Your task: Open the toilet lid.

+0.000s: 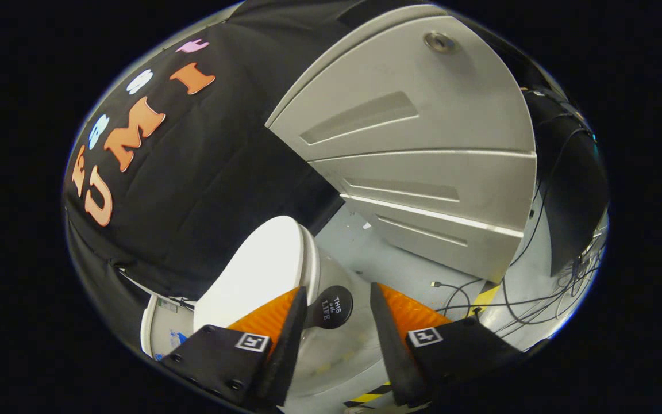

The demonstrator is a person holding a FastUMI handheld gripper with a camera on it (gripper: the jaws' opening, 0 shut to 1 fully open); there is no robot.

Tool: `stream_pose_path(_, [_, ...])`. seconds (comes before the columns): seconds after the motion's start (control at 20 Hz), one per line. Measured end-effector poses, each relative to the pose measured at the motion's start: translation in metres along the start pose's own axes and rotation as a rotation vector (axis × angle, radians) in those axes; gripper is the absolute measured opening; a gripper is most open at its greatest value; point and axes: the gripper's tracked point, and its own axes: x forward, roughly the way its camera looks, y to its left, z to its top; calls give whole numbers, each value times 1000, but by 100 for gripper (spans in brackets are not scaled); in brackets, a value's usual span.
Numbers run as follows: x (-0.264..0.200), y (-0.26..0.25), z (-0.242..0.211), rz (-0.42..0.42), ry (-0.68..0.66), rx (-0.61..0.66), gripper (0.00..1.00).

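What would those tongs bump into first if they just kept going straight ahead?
Probably the round black knob on the white toilet lid: it sits just ahead between the open tongs, though depth is hard to judge.

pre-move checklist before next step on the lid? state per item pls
1. Gripper jaws open: ok, there is a wide gap.
2. Knob lined up: ok, it sits between the jaws, nearer one than the other.
3. Grip on knob: not ok, the jaws are not closed on it.
4. Lid fully open: cannot tell. It looks tilted up off the seat, but the angle is unclear.
5. Room behind lid: cannot tell. The wall cloth is beyond it and the gap is unclear.
6. Cables clear: ok, they lie on the floor away from the toilet.
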Motion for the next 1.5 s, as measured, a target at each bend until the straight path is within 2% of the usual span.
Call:
stream_pose_path(0.05, [2, 2, -4, 14, 25, 17, 69])
stream_pose_path(0.15, [6, 5, -13, 30, 66, 48, 69])
stream_pose_path(0.25, [7, 8, -13, 35, 71, 81, 48])
stream_pose_path(0.35, [6, 7, -11, 32, 72, 98, 48])
stream_pose_path(0.45, [9, 7, -9, 35, 81, 141, 42])
stream_pose_path(0.6, [1, 13, -3, 60, 95, 223, 20])
stream_pose_path(0.65, [-3, 16, -3, 74, 105, 218, 18])
stream_pose_path(0.7, [-9, 18, 2, 58, 88, 226, 10])
stream_pose_path(0.95, [-11, 36, 25, 25, 0, 158, 9])
stream_pose_path(1.25, [-31, 86, 63, 51, -100, 79, 8])
stream_pose_path(1.5, [-66, 143, 82, 104, -151, -11, 8])
